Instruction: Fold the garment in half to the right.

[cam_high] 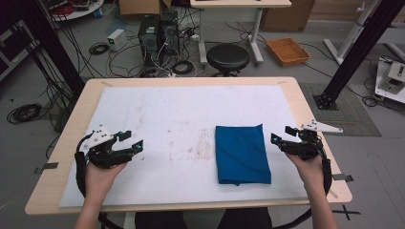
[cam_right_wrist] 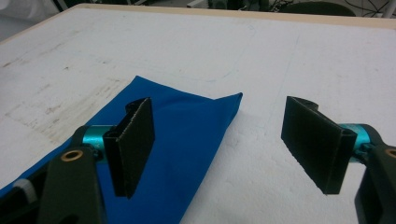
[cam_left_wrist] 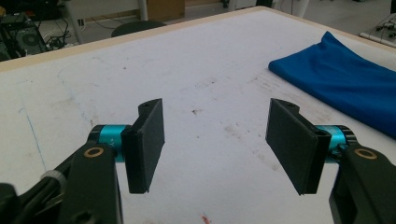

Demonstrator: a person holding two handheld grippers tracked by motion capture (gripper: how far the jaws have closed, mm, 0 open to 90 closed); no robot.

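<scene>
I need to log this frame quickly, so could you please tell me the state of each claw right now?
Left claw: open, holding nothing, over the white mat.
Right claw: open, holding nothing, beside the folded blue cloth.

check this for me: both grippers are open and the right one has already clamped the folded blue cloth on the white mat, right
Not quite. Both grippers are open, but the right gripper has not clamped anything: the right gripper view shows its jaws spread wide with nothing between them, above the blue cloth. The high view shows the cloth lying flat on the white mat, apart from the left gripper too.
</scene>
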